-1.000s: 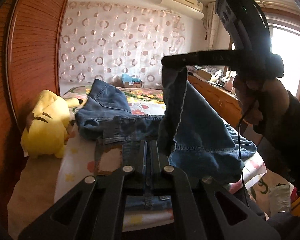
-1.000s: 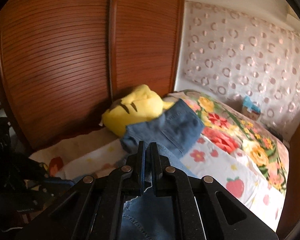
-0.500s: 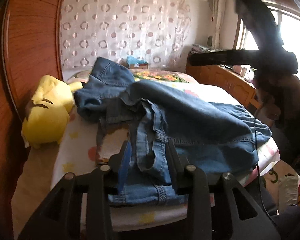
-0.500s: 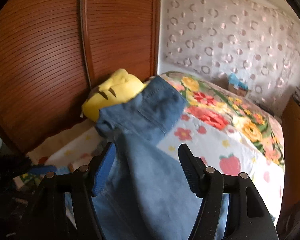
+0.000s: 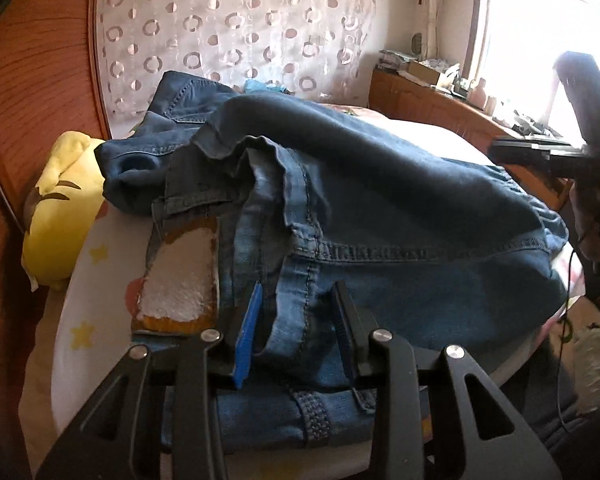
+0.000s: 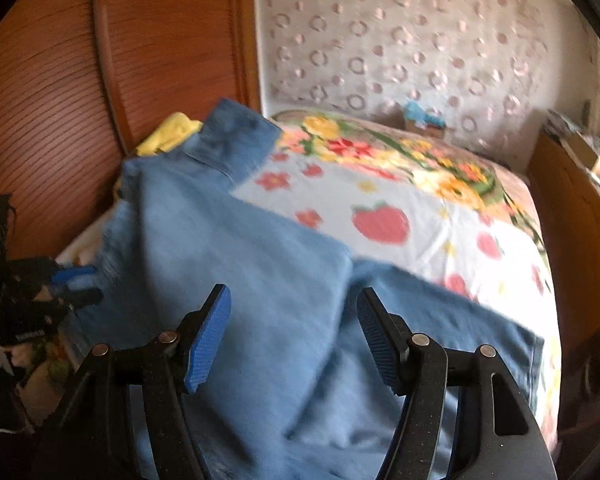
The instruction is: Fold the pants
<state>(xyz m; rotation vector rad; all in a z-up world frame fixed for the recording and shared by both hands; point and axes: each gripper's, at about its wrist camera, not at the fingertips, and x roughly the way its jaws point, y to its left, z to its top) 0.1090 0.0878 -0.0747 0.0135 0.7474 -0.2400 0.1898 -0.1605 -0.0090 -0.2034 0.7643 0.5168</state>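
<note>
The jeans (image 5: 380, 208) lay heaped across the bed's (image 6: 420, 216) near edge. The left gripper (image 5: 298, 320) stood parted around a denim fold; the right gripper (image 6: 294, 334) gaped wide above them.

Blown-out window (image 5: 512, 32) glare lights one view; the other is motion-blurred.

1. Pants (image 5: 400, 208): blue denim cloth, matt, visible stitched seams; pale, rough-looking patch (image 5: 180, 276) on one part.
2. Left gripper (image 5: 300, 320): matt black plastic w/ shiny metal rivets; blue ribbed pads (image 5: 246, 336).
3. Right gripper (image 6: 292, 336): same matt black finish, blue textured pads.
4. Wardrobe (image 6: 60, 60): reddish wood, ribbed, slight sheen.
5. Bedsheet (image 6: 420, 216): soft printed cloth.
6. Plush toy (image 5: 60, 204): yellow fuzzy fabric.
</note>
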